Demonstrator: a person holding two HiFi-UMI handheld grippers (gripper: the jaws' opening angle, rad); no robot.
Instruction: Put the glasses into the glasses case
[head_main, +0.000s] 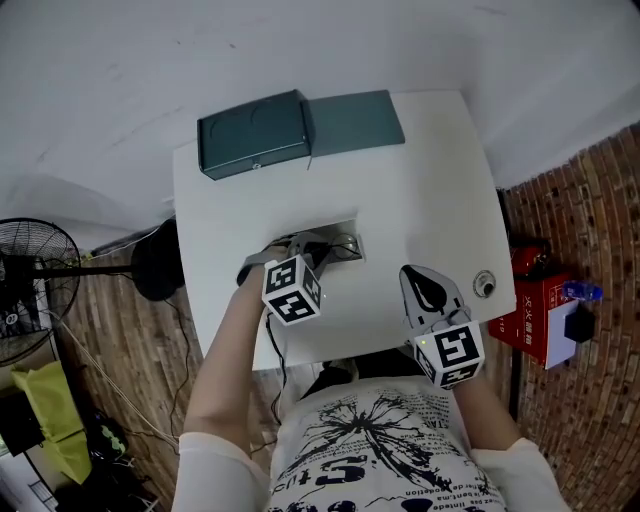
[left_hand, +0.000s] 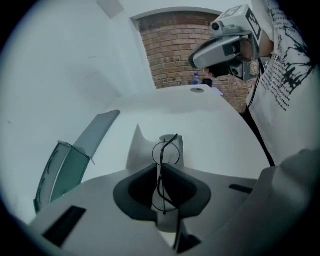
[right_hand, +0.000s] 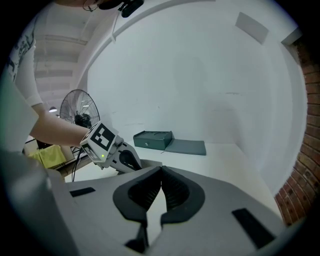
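Glasses (left_hand: 167, 151) seemingly edgewise, between left gripper (left_hand: 160, 171) jaws

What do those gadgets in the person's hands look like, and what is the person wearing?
The left gripper and right gripper are both pale grey plastic shells with dark, ribbed pads. Each carries a white cube printed with black square markers. The person wears a white short-sleeved T-shirt with a black print.
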